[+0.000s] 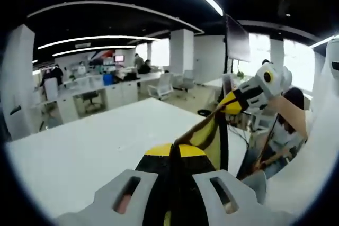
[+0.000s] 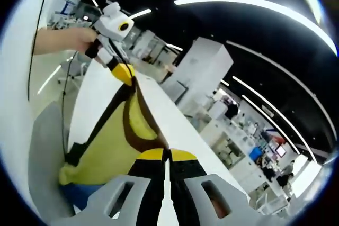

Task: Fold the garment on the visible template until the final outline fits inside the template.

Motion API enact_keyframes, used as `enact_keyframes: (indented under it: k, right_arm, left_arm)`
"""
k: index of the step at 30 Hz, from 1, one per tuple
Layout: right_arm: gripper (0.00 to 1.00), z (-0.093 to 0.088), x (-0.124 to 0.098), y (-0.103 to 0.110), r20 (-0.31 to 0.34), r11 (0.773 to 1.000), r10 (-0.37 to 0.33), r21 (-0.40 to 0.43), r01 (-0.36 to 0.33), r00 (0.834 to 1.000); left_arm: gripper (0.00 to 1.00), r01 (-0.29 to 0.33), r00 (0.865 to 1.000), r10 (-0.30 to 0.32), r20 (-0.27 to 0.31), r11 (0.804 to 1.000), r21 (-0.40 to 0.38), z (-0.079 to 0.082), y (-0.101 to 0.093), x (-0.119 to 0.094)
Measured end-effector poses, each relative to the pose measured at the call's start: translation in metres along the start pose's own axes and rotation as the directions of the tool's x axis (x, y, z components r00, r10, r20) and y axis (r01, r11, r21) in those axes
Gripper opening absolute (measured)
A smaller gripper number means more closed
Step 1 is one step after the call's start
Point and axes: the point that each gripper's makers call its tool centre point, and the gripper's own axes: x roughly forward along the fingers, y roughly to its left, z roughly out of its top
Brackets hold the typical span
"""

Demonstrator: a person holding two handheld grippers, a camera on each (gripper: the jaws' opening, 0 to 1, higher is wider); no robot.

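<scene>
In the left gripper view we see our left gripper [image 1: 177, 154] with its yellow-tipped jaws pressed together on the edge of the yellow garment [image 1: 209, 133], its trim dark. The cloth stretches up off the white table [image 1: 90, 146] to our right gripper [image 1: 233, 103], which pinches its other end. In the right gripper view the right gripper [image 2: 167, 157] is likewise clamped on the garment [image 2: 114, 141], which hangs taut towards the left gripper [image 2: 123, 72], held by a hand [image 2: 79, 39].

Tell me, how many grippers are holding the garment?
2: the left gripper and the right gripper, each shut on the garment, which hangs stretched between them.
</scene>
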Motion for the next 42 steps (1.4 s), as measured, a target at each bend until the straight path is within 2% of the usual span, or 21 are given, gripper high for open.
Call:
enact_keyframes:
  k: [5,13,23,35,42]
  right_arm:
    - [0.02,-0.01,0.014,-0.005,-0.009,1.0,0.008,0.01,-0.008,1.0]
    - [0.02,-0.028,0.033,-0.018,-0.028,0.999,0.012,0.037,-0.011,1.0]
    - [0.02,-0.057,0.059,-0.023,-0.072,0.997,0.043,0.066,-0.038,0.996]
    - [0.02,-0.08,0.081,-0.029,-0.098,0.995,0.063,0.085,-0.054,0.993]
    - [0.02,-0.105,0.1,-0.031,-0.115,0.989,0.082,0.13,-0.066,0.99]
  left_arm:
    - [0.0,-0.006,1.0,0.005,-0.022,1.0,-0.015,-0.007,0.017,0.013]
    - [0.0,0.003,0.999,-0.004,-0.037,1.0,-0.028,-0.01,0.035,0.032]
    - [0.0,0.016,0.995,-0.021,-0.1,0.999,-0.052,-0.029,0.059,0.062]
    - [0.0,0.02,0.99,-0.028,-0.139,0.998,-0.062,-0.041,0.079,0.085]
    - [0.0,0.019,0.985,-0.037,-0.166,0.994,-0.11,-0.058,0.098,0.108]
